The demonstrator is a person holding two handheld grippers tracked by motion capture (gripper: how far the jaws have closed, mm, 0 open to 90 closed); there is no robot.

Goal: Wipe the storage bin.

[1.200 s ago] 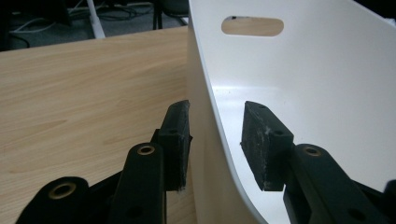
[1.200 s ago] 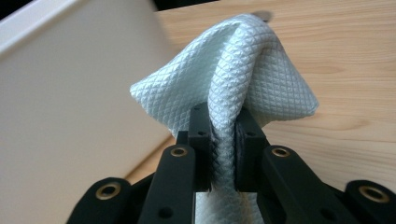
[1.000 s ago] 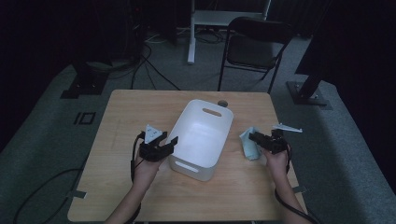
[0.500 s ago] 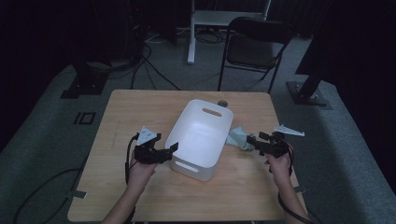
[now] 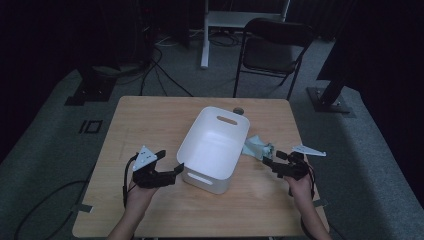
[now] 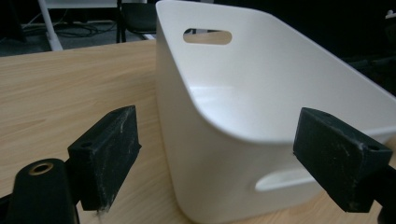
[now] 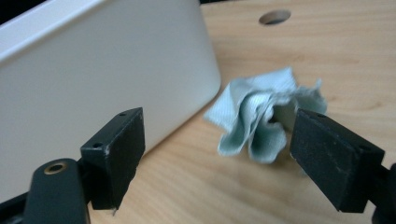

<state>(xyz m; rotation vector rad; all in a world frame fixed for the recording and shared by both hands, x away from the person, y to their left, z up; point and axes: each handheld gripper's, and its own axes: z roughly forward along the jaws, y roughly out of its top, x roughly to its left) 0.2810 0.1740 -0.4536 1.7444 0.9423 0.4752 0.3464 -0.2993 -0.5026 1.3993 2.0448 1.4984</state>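
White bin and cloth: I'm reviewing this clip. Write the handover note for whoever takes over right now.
Left hand-held gripper: open, jaws just opened, nothing between them, at the white bin's near left corner.
Right hand-held gripper: open, jaws just opened, beside the crumpled blue cloth, not gripping it.
Bin sits mid-table, empty. Cloth lies on the table by its right wall.
Left to do, probably: cloth into bin.

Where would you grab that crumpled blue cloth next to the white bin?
Probably on the raised bunch of folds at the middle of the cloth, coming from the open table side, away from the white bin. The folds stand up off the wood, so the jaws of the open right gripper could close across them; the flat edges give little to pinch.
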